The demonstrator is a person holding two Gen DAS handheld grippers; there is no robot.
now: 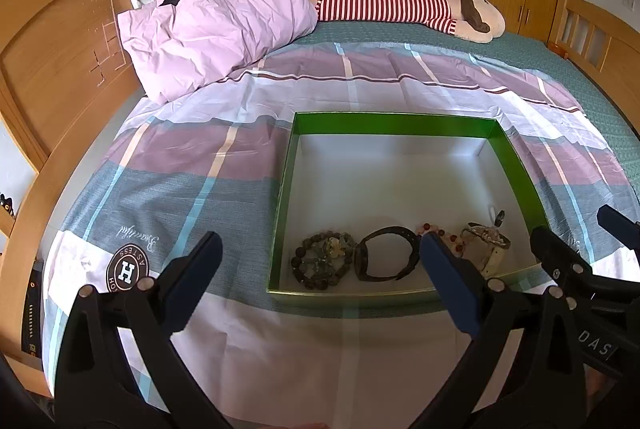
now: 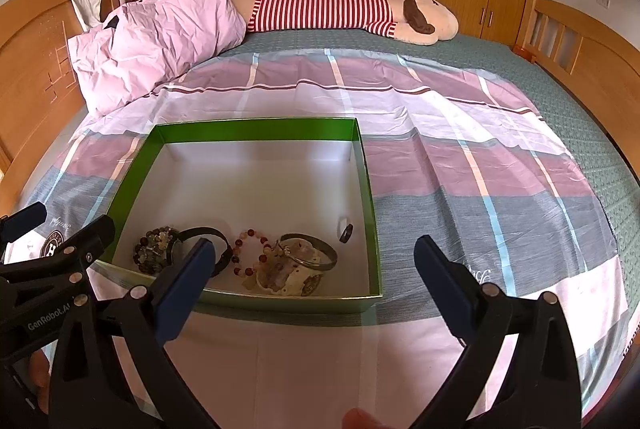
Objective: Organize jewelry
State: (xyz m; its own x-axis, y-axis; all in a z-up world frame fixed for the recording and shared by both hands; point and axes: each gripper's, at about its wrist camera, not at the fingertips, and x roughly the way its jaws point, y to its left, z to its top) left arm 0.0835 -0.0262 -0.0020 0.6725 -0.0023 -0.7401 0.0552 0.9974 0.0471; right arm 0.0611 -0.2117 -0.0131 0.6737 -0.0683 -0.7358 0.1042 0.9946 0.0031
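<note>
Inside, beaded bracelet (image 1: 323, 260); glossy box (image 1: 392, 123)

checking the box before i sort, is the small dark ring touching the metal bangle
Apart. The right wrist view shows the small dark ring near the box's right wall, with bare white box floor between it and the metal bangle.

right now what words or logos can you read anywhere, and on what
"GenRobot.A", cut off: black left hand-held gripper body.
"DAS", cut off: black right hand-held gripper body.
"H" in a round badge, upside down: checked bedsheet; ring lettering too distorted.
Cursive word beside it: unreadable.
</note>
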